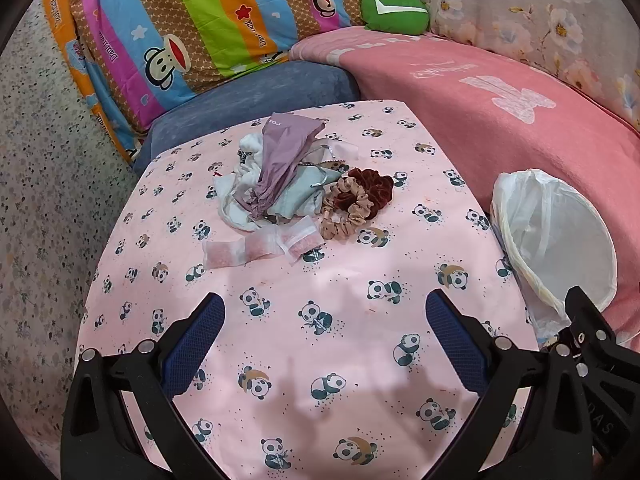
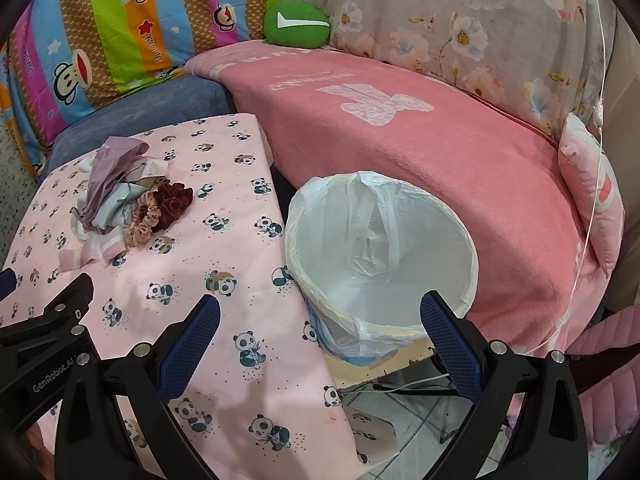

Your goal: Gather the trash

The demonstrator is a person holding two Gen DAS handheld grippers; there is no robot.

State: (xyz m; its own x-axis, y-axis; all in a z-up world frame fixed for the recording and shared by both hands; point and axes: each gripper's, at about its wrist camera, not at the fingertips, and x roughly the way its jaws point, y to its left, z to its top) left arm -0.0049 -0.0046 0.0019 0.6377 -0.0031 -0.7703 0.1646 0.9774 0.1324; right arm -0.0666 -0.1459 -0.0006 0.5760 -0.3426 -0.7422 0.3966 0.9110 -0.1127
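Both sets of jaws stand wide apart and hold nothing, the left gripper over the panda-print cloth on the tabletop and the right gripper at the bin's near rim. The trash pile lies mid-tabletop: crumpled mauve and grey wrappers, clear crinkled packets, with two ruffled scrunchies touching it. Beside the tabletop stands the round bin lined with thin white plastic.

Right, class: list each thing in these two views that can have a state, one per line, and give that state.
Left gripper: open, holding nothing.
Right gripper: open, holding nothing.
White-lined round trash bin: upright, uncovered, liner seemingly empty.
Crumpled mauve plastic wrapper: lying on the pile, not collected.
Clear pink-filled plastic packets: flat on the panda-print tablecloth.
Dark red velvet scrunchie: resting against the beige scrunchie.
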